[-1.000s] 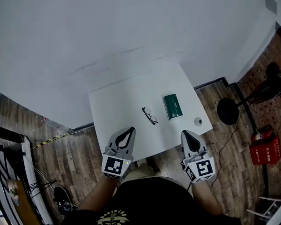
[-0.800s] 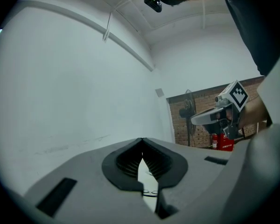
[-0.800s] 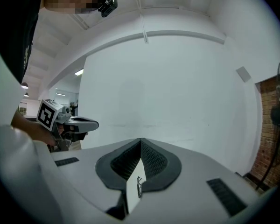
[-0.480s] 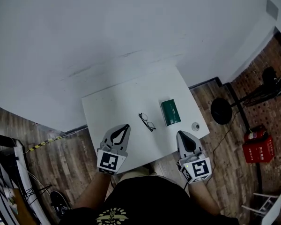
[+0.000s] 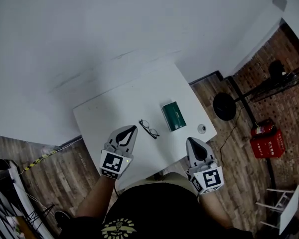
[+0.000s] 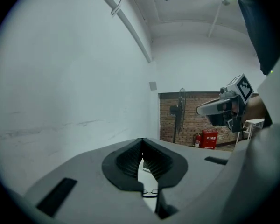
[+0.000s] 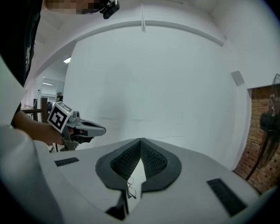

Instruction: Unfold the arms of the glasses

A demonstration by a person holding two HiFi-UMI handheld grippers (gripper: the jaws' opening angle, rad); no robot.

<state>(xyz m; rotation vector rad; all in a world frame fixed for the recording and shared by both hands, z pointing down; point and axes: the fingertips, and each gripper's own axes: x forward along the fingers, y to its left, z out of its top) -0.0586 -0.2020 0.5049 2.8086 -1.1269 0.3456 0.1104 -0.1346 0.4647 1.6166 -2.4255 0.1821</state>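
Note:
Dark-framed glasses (image 5: pixel 148 128) lie near the middle of the white table (image 5: pixel 114 106); how their arms stand is too small to tell. My left gripper (image 5: pixel 134 127) is over the table's front left, its tip just left of the glasses and apart from them, jaws shut and empty. My right gripper (image 5: pixel 191 140) hovers at the front right edge, shut and empty, well short of the glasses. In the left gripper view the glasses (image 6: pixel 150 192) show below the shut left gripper (image 6: pixel 141 140). In the right gripper view the glasses (image 7: pixel 130 189) show under the shut right gripper (image 7: pixel 141 140).
A green case (image 5: pixel 173 116) lies just right of the glasses. A small round grey object (image 5: pixel 202 129) sits near the table's right front corner. A floor fan (image 5: pixel 224 106) and a red box (image 5: pixel 265 139) stand on the wooden floor to the right.
My left gripper has moved forward over the table and now sits close beside the glasses. The right gripper has edged forward to the table's edge. Both stay shut.

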